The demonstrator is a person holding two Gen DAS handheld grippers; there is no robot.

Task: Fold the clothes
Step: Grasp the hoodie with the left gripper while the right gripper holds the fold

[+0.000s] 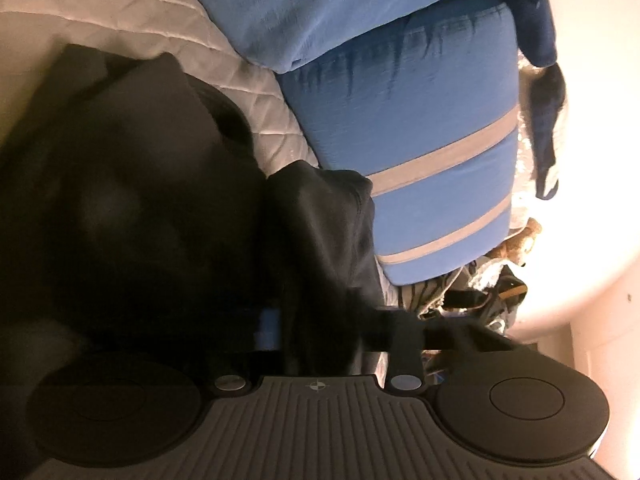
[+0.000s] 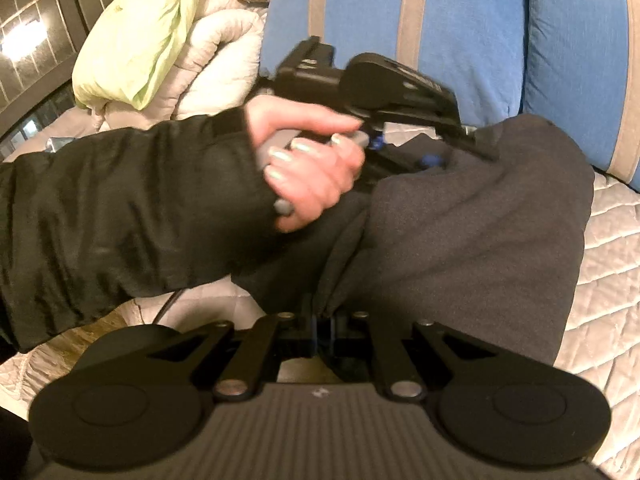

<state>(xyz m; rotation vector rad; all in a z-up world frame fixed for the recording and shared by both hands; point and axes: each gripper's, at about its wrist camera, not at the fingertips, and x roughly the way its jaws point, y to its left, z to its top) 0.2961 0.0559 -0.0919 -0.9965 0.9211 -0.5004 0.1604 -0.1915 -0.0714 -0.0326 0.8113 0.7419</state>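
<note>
Bed with pale quilted diamond-stitched cover [image 2: 612, 240] carries dark grey crumpled garment [image 2: 460, 220], blue pillows with grey stripes [image 2: 440, 40] at its head, and lime-green cloth [image 2: 140, 40] on bunched cream blanket [image 2: 224, 60].

Two fisheye views, each looking forward from a hand-held tool along its tongs. The left wrist view is rolled sideways and sits very close to a dark garment [image 1: 120, 208], which fills its left half; blue pillows [image 1: 400, 120] and a quilted bed [image 1: 120, 4] lie beyond. The right wrist view is upright, looking across the bed towards the same blue pillows [image 2: 460, 28]. It also shows the left tongs [image 2: 476, 140] close ahead, held in a hand [image 2: 308, 160]. Both views share garment, pillows and bed.
</note>
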